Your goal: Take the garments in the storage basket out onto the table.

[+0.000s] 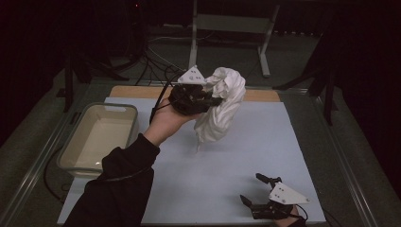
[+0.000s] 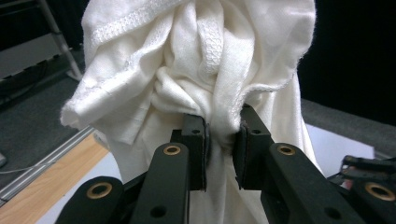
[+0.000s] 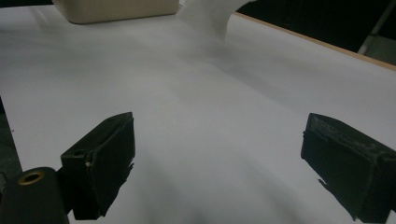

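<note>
From the high view, one white cloth (image 1: 222,104) hangs bunched and crumpled in the air above the far middle of the counter (image 1: 189,179), its lower tip dangling just above the pale sheet. The left tool (image 1: 218,100) pinches it near the top; the left hand (image 1: 165,120) is raised, the dark-sleeved forearm slanting up from the bottom edge and the tool pointing sideways toward the right. One cream tub (image 1: 101,137) stands on the counter's left edge. The right tool (image 1: 253,189) rests low at the near right corner, jaws spread wide with nothing between them.

In the left gripper view, the cloth (image 2: 196,60) shows gathered folds and stitched hems, and the left tool (image 2: 223,140) has its jaws closed tight on a twisted neck of fabric.

In the right gripper view, the right tool (image 3: 217,154) gapes over bare counter (image 3: 196,116), with the tub (image 3: 116,9) and the cloth's tip (image 3: 205,18) at the far edge.
</note>
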Available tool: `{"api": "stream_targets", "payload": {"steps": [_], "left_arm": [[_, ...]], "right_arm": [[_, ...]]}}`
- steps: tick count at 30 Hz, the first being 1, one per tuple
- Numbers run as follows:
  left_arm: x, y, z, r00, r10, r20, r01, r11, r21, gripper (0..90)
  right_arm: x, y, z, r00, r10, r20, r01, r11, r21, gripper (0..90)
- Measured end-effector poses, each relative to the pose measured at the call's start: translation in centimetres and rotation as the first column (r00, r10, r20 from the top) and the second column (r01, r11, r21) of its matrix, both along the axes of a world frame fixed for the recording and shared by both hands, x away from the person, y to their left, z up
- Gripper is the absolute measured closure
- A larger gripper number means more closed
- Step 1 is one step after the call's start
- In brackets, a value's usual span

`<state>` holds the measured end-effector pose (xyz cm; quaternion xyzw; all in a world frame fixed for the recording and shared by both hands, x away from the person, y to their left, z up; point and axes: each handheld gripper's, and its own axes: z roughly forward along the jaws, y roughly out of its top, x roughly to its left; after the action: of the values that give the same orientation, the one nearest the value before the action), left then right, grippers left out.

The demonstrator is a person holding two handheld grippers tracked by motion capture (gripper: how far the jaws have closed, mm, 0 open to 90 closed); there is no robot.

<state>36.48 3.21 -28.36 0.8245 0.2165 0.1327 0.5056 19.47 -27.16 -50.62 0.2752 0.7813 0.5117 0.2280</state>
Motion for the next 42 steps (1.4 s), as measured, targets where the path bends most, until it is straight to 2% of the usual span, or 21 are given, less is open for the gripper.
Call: {"api": "stream_targets", "payload": {"steps": [2,3,8,14,18,21,25,26,29,32,33,35,37,39,42], "left_arm": [[0.0,-0.1,-0.3,1.0000,-0.006,-0.004,0.006,1.0000,0.004,78.0],[0.1,-0.3,-0.9,1.0000,0.003,-0.007,-0.003,1.0000,0.009,78.0],[0.2,-0.6,-2.4,0.9994,-0.008,-0.033,0.007,0.9999,-0.007,77.6],[0.4,-0.9,-4.2,0.9976,-0.013,-0.067,0.013,0.9999,0.007,77.4],[0.6,-0.9,-5.4,0.9944,0.012,-0.105,-0.010,0.9999,0.012,76.5],[0.8,-1.0,-6.2,0.9906,0.026,-0.134,-0.019,0.9985,0.052,75.5],[1.2,-1.6,-7.6,0.9852,0.053,-0.163,-0.031,0.9905,0.134,75.0],[1.2,-1.8,-7.9,0.9830,0.054,-0.175,-0.029,0.9898,0.140,74.6],[1.3,-2.3,-8.3,0.9842,0.056,-0.168,-0.026,0.9837,0.178,71.5],[1.4,-2.8,-8.1,0.9850,0.061,-0.161,-0.030,0.9813,0.190,66.3],[1.4,-2.9,-8.0,0.9844,0.067,-0.163,-0.036,0.9821,0.185,53.0],[1.3,-3.1,-7.7,0.9855,0.071,-0.154,-0.044,0.9833,0.177,33.9],[1.3,-3.0,-7.4,0.9840,0.080,-0.159,-0.054,0.9861,0.157,23.8],[1.4,-2.8,-7.3,0.9815,0.059,-0.182,-0.034,0.9898,0.138,13.9],[1.3,-2.6,-7.3,0.9809,0.033,-0.192,-0.012,0.9940,0.109,7.7]], "right_arm": [[0.0,0.0,0.0,1.0000,-0.001,0.002,0.001,1.0000,0.004,10.2],[0.0,0.0,0.0,1.0000,0.000,0.007,0.000,1.0000,0.002,10.2],[0.0,-0.1,0.1,0.9999,0.000,0.014,0.000,1.0000,0.000,10.2],[-0.1,-0.1,0.1,0.9999,0.000,0.011,0.000,1.0000,-0.002,10.2],[-0.1,-0.1,0.1,0.9999,-0.001,0.010,0.001,1.0000,-0.002,10.2],[-0.1,-0.1,0.0,0.9999,0.000,0.011,0.000,1.0000,-0.003,10.2],[-0.1,-0.1,0.0,0.9999,0.000,0.010,0.000,1.0000,-0.003,10.2],[-0.1,-0.1,0.0,1.0000,0.003,0.008,-0.003,1.0000,-0.005,10.2],[-0.1,-0.1,0.0,1.0000,0.001,0.004,-0.001,1.0000,-0.005,10.2],[-0.1,-0.1,-0.1,1.0000,0.001,0.008,-0.001,1.0000,-0.007,10.2],[-0.1,-0.2,-0.1,1.0000,-0.002,0.008,0.002,1.0000,-0.008,10.2],[-0.1,-0.2,-0.1,1.0000,-0.002,0.007,0.003,1.0000,-0.008,10.2],[-0.1,-0.2,-0.1,1.0000,-0.001,0.008,0.001,1.0000,-0.009,10.2],[-0.1,-0.2,0.0,1.0000,-0.003,0.009,0.003,0.9999,-0.010,10.2],[-0.1,-0.2,-0.1,0.9999,-0.003,0.011,0.003,1.0000,-0.008,10.2]]}}
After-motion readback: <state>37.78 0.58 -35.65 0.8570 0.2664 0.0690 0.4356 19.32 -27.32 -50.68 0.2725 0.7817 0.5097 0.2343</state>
